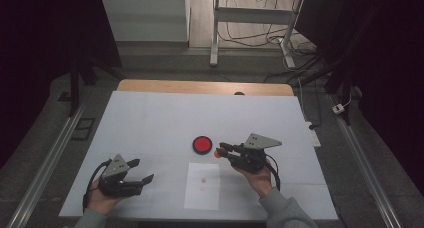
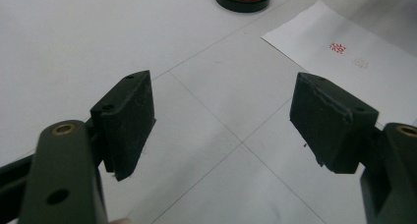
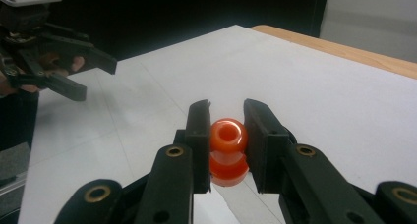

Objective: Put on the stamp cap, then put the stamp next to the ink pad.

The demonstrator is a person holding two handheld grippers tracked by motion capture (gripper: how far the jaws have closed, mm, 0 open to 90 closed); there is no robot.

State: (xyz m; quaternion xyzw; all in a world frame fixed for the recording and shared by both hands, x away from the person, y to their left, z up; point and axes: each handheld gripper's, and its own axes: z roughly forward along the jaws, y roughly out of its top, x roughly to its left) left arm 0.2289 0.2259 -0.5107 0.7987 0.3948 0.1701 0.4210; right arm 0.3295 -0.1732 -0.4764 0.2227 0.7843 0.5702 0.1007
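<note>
Two black fingers [image 3: 198, 135] of the right gripper [image 3: 227, 145] are pressed against the flanks of a small orange stamp [image 3: 227, 153], a glossy piece with a rounded knob on top, a narrow waist and a wider foot below. From above, the stamp [image 1: 218, 152] is held out in front of the right hand [image 1: 260, 180], above the desk [image 1: 150, 118] and just beside the round red ink pad [image 1: 202, 144], with the sheet of paper [image 1: 202, 185] lying nearer the person. It looks like hard moulded plastic, so I would expect it to be light and stiff rather than delicate, yet its shiny skin would likely be slippery between flat pads. The waist is the sensible place to pinch it, since the bulges above and below would stop it sliding through (the present hold sits about there, across the knob and neck). Squeezing harder should do no harm to a thing this rigid, though a skewed grip might let it twist when pressed down on paper. The left gripper [image 1: 142, 170] rests low near the desk's near left corner, its fingers [image 2: 129, 121] spread wide with nothing between them, pointing toward the paper [image 2: 354, 62], which already carries a red mark and a fainter one beside it.
</note>
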